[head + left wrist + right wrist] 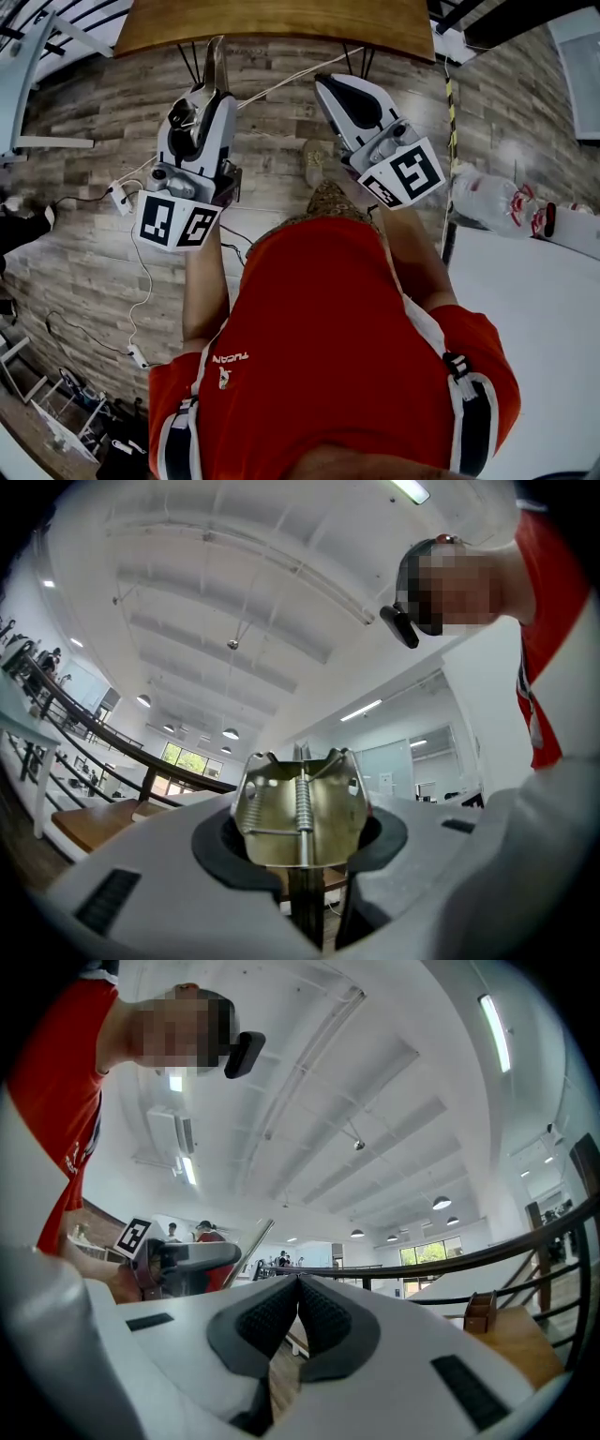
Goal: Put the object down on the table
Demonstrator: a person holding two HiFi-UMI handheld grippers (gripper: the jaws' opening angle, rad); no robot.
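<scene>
The left gripper (208, 98) was clamped on a pair of metal tongs (300, 803). Its two dark pads pressed on the sprung hinge end from either side, and the coil spring ran straight up the middle between them. From the head view that gripper sat at about 10 o'clock, its marker cube (178, 225) nearest the person. The bright arms of the tongs stuck out ahead of the jaws toward 12 o'clock. The right gripper (298, 1288) had its ribbed pads brought together tip to tip with nothing between them. It stood at about 1 o'clock, beside the left one but apart from it, with its own marker cube (403, 178) turned up toward the camera. Both were held out in front of a person in a red shirt (328, 328), a bare forearm behind each. The tongs were up in the air in that grip, over the plank floor (281, 89). Their far tip showed just short of the near edge of the wooden table (281, 23), which lay across 12 o'clock on thin black legs. On the floor at 9 o'clock lay a white power strip (117, 195) with cables trailing from it. At 3 to 4 o'clock was a pale white surface (534, 309), with something wrapped in clear plastic (497, 202) at its far end
</scene>
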